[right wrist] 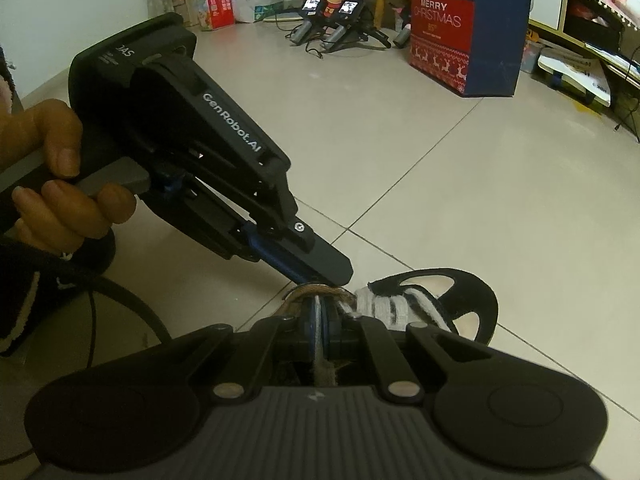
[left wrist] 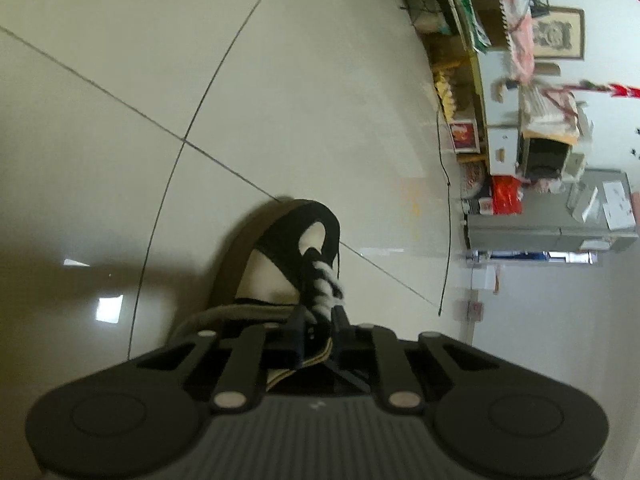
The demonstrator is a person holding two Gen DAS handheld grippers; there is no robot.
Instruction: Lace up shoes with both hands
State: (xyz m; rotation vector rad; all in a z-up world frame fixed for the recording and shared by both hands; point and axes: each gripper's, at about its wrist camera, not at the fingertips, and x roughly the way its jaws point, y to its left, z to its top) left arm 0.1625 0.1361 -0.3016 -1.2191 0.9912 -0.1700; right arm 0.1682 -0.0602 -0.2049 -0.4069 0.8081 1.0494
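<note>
Your right gripper (right wrist: 319, 322) pinches the lace (right wrist: 318, 344) tight above the shoe (right wrist: 472, 304) on the floor (right wrist: 440, 200). Your left gripper (right wrist: 320, 276) is nearly closed at the shoe's laces; whether it grips, I can't tell.

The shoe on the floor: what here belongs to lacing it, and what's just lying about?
In use: shoe; white lace; left gripper; right gripper.

Lying about: Christmas bag; two spare grippers; red carton.
</note>
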